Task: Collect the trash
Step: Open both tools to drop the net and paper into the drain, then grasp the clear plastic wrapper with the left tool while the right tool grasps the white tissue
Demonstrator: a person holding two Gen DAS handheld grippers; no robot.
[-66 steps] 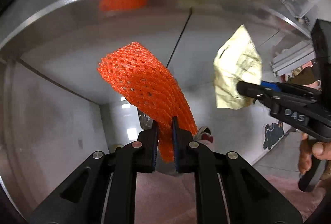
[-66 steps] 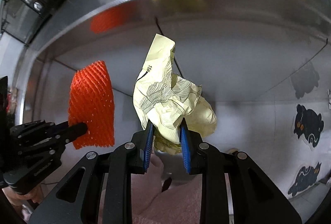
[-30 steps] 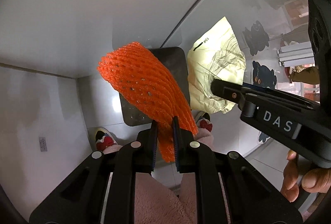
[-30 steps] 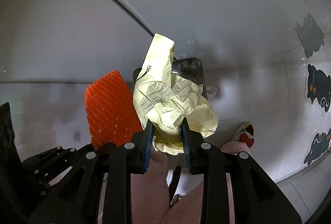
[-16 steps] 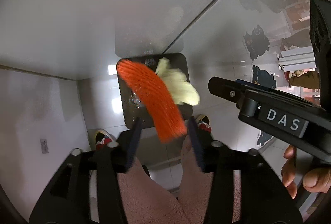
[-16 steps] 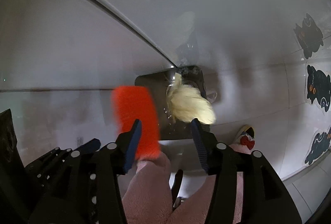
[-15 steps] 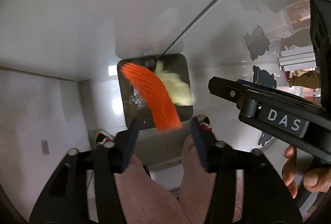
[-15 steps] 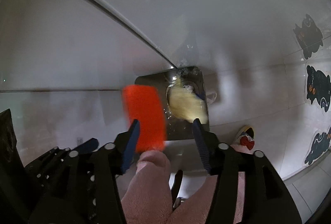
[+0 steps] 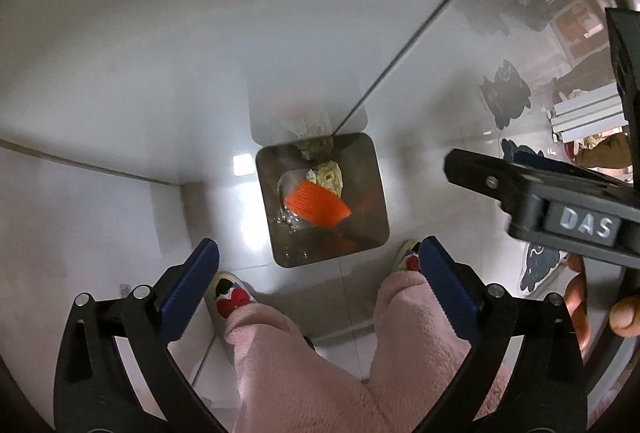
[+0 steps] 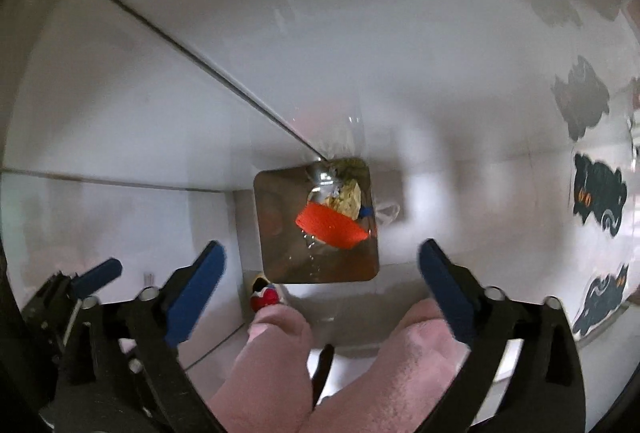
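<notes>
Trash from both hand-held grippers now lies in the bin [image 9: 380, 201] on the floor below me: one orange foam net [image 9: 316, 209] on top, and one crumpled yellow paper [image 9: 330, 175] touching its far edge, with some shiny clear wrapping under them that I cannot count. My left hand-held gripper [image 9: 316, 273] has just been opening and its jaws stand as wide as they go, with nothing between them; my right hand-held gripper [image 10: 322, 269] has just been opening too, equally wide and equally empty, both pointing almost straight down over the bin. From here I judge few risks, but real ones: the net is light and springy and sits high on the heap, so it could slide or bounce over the rim if I brushed the bin; the person's two pink fleece legs [image 9: 296, 361] and two slippers, the left one [image 9: 230, 297] just beside the bin, stand close enough that a step could knock it; and the two grippers hang near each other, so swinging back toward the table carelessly could clash them. Counted: two grippers, one bin, one net, one paper, and four dark cat stickers [image 10: 598, 195] in the right wrist view
</notes>
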